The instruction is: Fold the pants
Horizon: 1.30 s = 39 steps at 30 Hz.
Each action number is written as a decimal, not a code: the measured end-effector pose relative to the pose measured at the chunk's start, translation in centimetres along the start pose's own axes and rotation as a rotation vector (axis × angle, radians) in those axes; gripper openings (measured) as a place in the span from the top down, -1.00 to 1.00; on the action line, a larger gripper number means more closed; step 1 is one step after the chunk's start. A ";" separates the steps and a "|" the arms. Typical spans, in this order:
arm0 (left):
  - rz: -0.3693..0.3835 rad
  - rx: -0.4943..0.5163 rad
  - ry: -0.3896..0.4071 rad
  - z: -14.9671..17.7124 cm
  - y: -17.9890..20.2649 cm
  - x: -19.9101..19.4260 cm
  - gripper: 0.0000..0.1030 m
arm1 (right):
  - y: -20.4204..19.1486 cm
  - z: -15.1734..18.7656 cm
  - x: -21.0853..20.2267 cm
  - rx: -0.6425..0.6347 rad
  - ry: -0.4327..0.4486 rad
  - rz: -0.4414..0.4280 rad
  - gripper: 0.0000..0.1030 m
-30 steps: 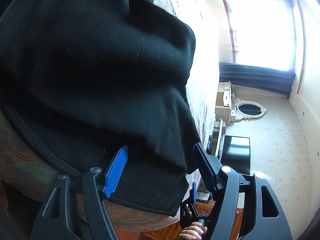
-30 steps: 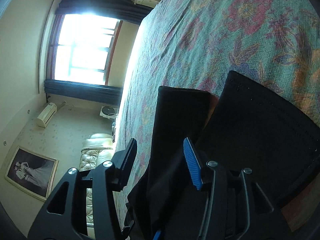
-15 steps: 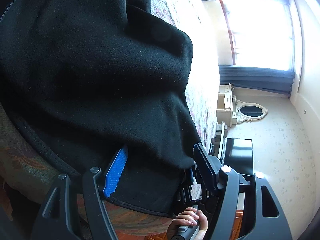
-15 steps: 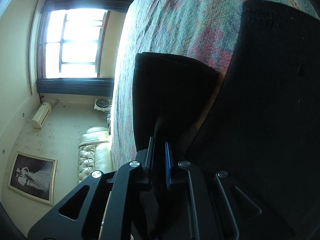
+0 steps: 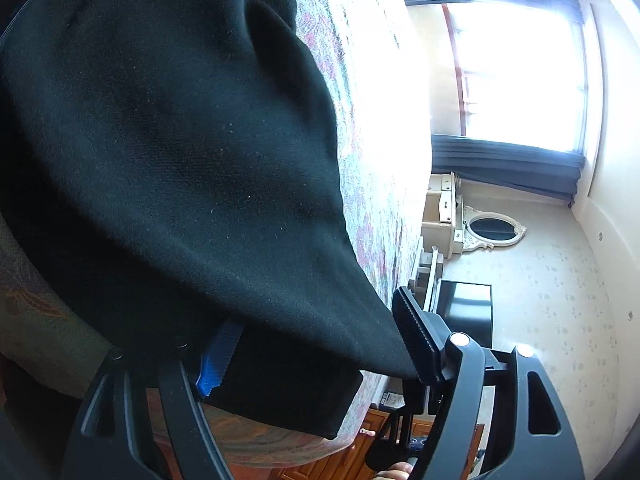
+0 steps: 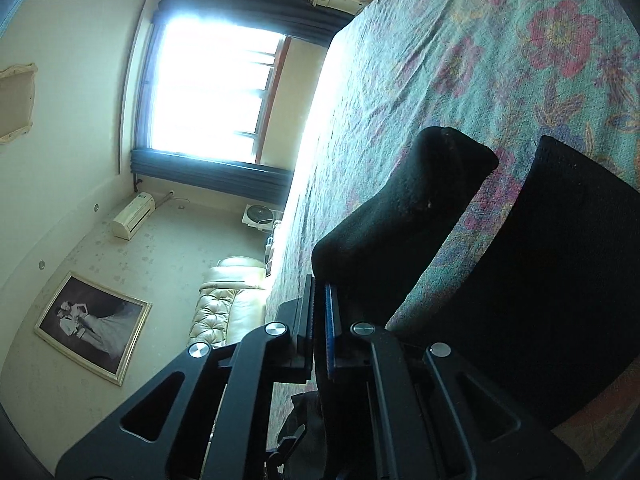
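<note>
Pants (image 5: 168, 152): black, lying on the bed (image 6: 460, 60), bunched near its edge; one leg (image 6: 404, 216) rises off the cover as a rounded fold.
Right gripper (image 6: 318, 320): jaws together, clamped on the leg's near end by the bed's edge.
Left gripper (image 5: 316, 344): jaws apart, straddling a folded layer of the pants at the bed's edge; blue pad (image 5: 218, 354) partly under the cloth, black pad (image 5: 416, 336) just outside it.
Bed: floral cover, teal and pink.
Room: bright window (image 6: 212, 92) with dark curtains, framed photo (image 6: 92, 328), sofa (image 6: 228, 304), oval mirror (image 5: 492, 230), television (image 5: 464, 312).
</note>
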<state>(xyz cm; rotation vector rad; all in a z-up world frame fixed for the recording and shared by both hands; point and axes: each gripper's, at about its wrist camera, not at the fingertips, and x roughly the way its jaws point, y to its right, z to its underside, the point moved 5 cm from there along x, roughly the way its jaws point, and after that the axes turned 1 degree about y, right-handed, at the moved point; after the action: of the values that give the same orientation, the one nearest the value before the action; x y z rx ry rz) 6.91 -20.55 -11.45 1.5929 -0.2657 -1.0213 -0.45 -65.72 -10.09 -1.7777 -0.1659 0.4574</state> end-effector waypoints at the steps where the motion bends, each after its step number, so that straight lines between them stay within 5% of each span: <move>1: -0.003 0.002 0.001 0.0 -0.1 0.0 -0.40 | 0.0 0.1 -0.7 -0.005 -0.001 0.005 0.92; 6: -0.033 -0.030 -0.003 -0.3 -1.5 -0.4 -0.40 | 2.2 1.7 -3.6 -0.022 -0.002 0.083 0.92; 12: -0.049 0.057 -0.016 0.3 -0.9 -0.6 -0.40 | 8.8 4.2 -5.4 0.033 -0.065 0.221 0.90; 15: -0.069 0.084 -0.044 0.5 -0.5 -0.8 -0.40 | 11.2 5.0 -6.8 0.119 -0.080 0.193 0.81; 17: -0.076 0.086 -0.061 0.6 -0.5 -1.2 -0.40 | 11.2 4.4 -8.3 0.125 -0.045 0.174 0.76; 19: -0.092 0.078 -0.095 0.8 -0.5 -1.1 -0.41 | 11.2 3.1 -10.0 0.115 0.016 0.188 0.43; 24: -0.085 0.099 -0.202 2.6 0.3 -0.5 -0.40 | 10.1 -1.7 -13.1 0.027 0.145 0.220 0.41; 33: -0.098 0.381 -0.283 3.2 3.3 0.9 -0.43 | 7.9 -4.5 -6.0 -0.161 -0.203 0.238 0.39; 36: -0.115 0.482 -0.268 2.5 3.5 0.5 -0.43 | 7.9 -4.3 -5.0 -0.182 -0.226 0.301 0.28; 39: -0.109 0.541 -0.256 1.3 3.8 0.1 -0.44 | 6.2 -3.8 -5.5 -0.180 -0.181 0.308 -0.05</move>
<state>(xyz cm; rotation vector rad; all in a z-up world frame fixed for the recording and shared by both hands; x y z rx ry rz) 7.34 -22.71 -8.06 1.9708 -0.6813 -1.3143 -4.80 -72.63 -14.12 -1.9458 -0.0598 0.8487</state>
